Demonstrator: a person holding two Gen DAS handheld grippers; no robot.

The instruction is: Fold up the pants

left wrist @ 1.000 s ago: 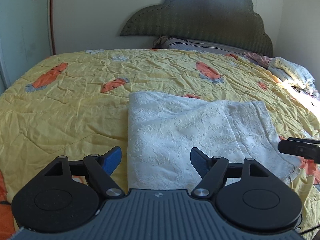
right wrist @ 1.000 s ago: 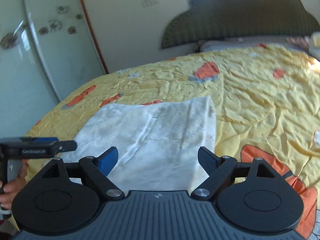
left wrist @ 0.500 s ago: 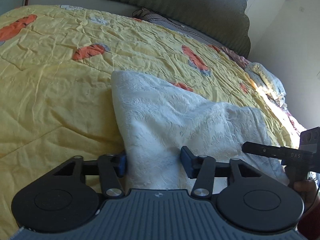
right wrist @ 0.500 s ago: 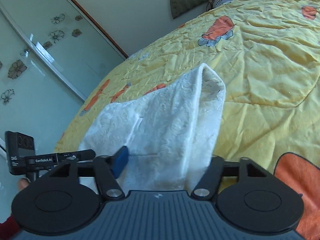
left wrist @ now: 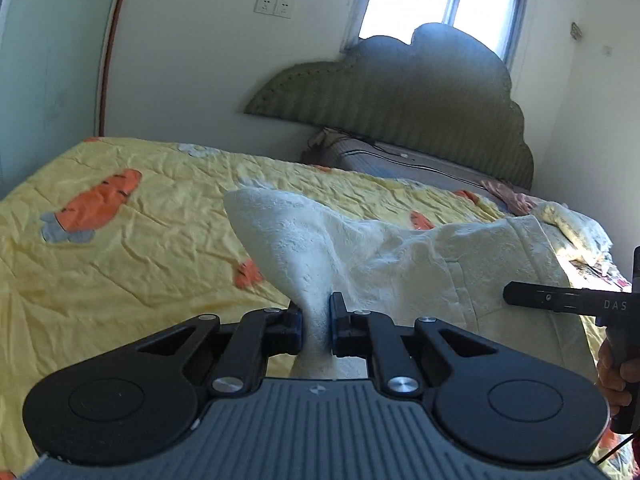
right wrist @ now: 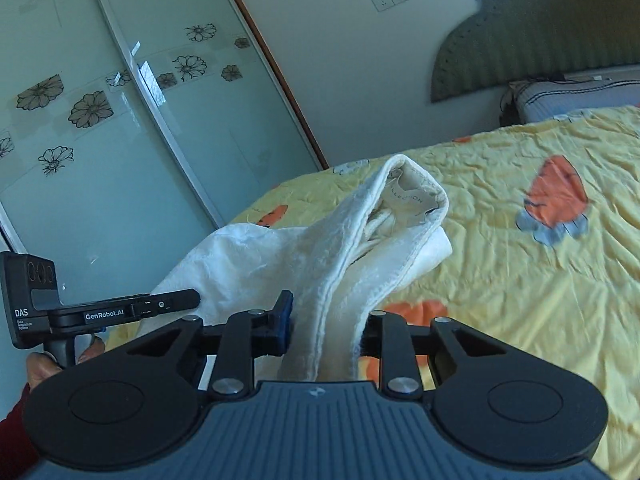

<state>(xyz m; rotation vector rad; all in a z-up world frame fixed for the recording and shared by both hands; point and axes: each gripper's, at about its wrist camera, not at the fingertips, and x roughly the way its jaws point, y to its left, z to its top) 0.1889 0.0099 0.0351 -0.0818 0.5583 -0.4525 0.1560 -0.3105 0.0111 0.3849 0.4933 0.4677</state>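
Closing on bunched fabric, left gripper (left wrist: 316,320) pinches the white pants (left wrist: 420,264) nearly shut; right gripper (right wrist: 324,326) jaws also closing, clamped on the thicker waistband edge. Pants lifted off the yellow carrot-print quilt (left wrist: 140,248), sagging between both, right gripper at 3 o'clock in left view.

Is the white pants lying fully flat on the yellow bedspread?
No, the white pants are bunched and lifted off the yellow bedspread toward the camera.
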